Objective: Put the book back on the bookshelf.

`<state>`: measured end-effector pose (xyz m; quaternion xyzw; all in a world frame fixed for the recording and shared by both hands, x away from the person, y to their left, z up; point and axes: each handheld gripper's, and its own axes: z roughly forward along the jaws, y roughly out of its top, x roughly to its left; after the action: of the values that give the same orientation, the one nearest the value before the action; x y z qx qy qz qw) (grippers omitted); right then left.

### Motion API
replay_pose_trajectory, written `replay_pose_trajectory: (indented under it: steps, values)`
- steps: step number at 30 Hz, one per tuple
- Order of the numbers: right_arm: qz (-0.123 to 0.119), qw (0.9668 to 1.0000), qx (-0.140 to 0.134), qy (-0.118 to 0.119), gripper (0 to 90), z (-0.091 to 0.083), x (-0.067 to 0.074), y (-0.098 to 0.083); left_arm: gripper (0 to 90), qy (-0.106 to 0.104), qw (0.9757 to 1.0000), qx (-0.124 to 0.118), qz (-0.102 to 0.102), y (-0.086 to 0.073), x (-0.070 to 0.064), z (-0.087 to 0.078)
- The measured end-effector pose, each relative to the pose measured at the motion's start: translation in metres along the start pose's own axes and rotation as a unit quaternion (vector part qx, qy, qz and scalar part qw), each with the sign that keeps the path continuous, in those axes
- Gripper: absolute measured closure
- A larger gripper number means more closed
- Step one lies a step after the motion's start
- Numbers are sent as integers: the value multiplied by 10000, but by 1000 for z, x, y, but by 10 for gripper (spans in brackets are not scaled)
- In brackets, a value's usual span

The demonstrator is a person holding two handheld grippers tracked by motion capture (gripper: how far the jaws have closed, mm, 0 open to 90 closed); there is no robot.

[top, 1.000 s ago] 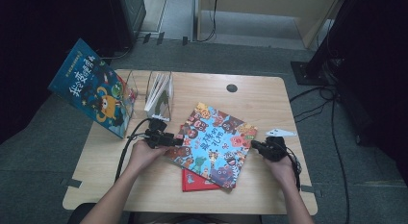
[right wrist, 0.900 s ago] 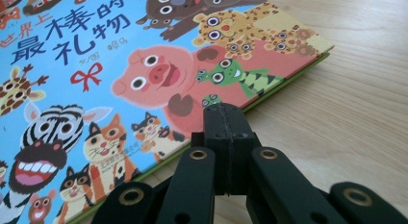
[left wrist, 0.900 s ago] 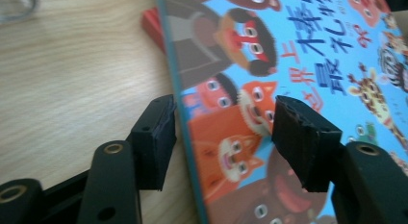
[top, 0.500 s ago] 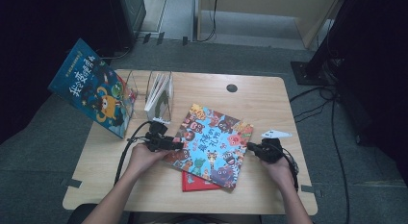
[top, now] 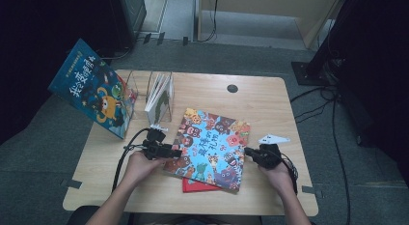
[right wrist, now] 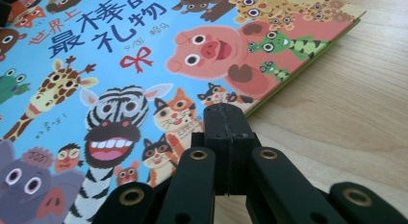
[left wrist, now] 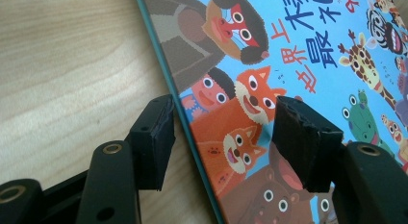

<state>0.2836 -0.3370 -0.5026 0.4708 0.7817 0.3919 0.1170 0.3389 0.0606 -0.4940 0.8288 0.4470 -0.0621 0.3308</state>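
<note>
A picture book with cartoon animals on a blue cover [top: 212, 147] lies flat mid-table, on top of a red book [top: 197, 186]. My left gripper [top: 170, 151] is at the book's left edge. In the left gripper view it [left wrist: 223, 137] is open and astride that edge, with one pad [left wrist: 154, 137] over the bare wood and the other pad [left wrist: 300, 137] over the cover [left wrist: 288, 56]. Neither pad presses on the book. My right gripper [top: 250, 152] is shut, and in the right gripper view its tips [right wrist: 226, 116] sit against the book's right edge [right wrist: 269, 96].
A second blue book [top: 94, 92] leans against a clear rack [top: 144, 90] at the table's back left, and a thin book [top: 159, 92] stands in the rack. A round cable hole [top: 232, 88] lies at the back. Bare wood [top: 270, 109] stretches right of the books.
My left gripper has slid right up to the book's left edge. The right gripper has crept slightly left against the right edge.
</note>
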Motion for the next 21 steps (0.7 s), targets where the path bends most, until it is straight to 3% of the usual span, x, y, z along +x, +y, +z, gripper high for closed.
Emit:
replay_pose_trajectory:
  steps: [11,17,21]
  values:
    - [-69,9999,-21,89,900,1,7,0,392,-166,9996,108,-201,-12,-1,-7]
    - [-27,9999,-30,141,900,2,7,0,375,-118,9998,91,-111,-8,2,-6]
    - [-80,9998,-57,172,900,3,8,1,361,-188,9993,-5,-322,-3,8,-5]
